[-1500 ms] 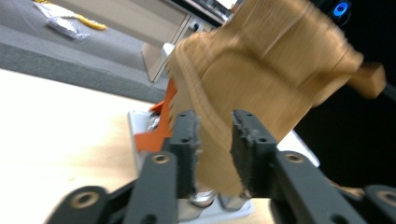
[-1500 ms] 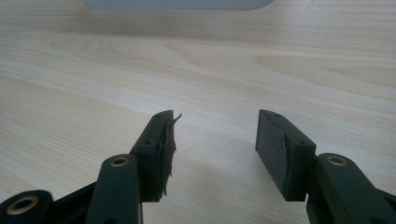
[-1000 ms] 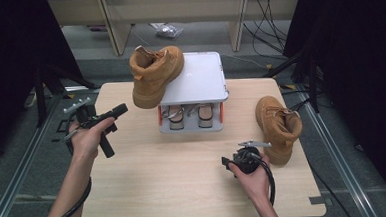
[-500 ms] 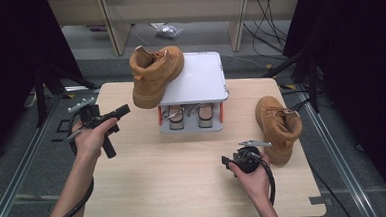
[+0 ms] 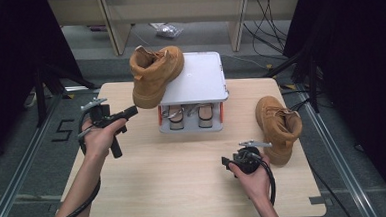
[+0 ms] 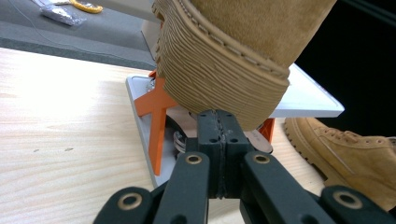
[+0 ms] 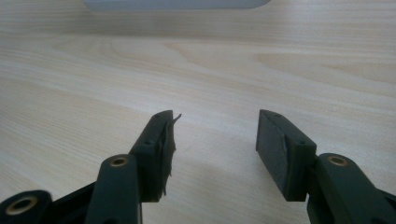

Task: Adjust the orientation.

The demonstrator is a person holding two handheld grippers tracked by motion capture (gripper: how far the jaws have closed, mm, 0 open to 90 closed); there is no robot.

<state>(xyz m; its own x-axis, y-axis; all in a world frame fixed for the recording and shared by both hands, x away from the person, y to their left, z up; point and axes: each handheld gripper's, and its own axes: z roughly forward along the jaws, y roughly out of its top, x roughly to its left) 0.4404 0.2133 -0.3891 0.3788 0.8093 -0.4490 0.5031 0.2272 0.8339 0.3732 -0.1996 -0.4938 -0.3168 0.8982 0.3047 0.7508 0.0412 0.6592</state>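
While the person's left hand (image 5: 98,138) holds it at the left of the high view, the left gripper (image 5: 131,111) points toward the tan boot (image 5: 155,75) that stands in the upper centre of that frame, on the left edge of a white two-level rack (image 5: 199,80). Seen in the left gripper view, its black jaws are pressed flat together with nothing between them, and their tips sit just below and in front of the boot's ribbed sole (image 6: 219,70); whether they touch the sole cannot be told. An orange cross-shaped support (image 6: 156,109) of the rack stands to the left of the jaws, and a pair of sandals (image 5: 189,114) lies on the lower level.

At the lower right of the high view, the right gripper (image 5: 228,162) rests low over the pale wooden table (image 5: 175,189). Its jaws are spread wide and grasp nothing, with bare wood between them in the right gripper view. A second tan boot (image 5: 278,126) stands on the table at the right of the high view, just beside the right hand (image 5: 252,178).
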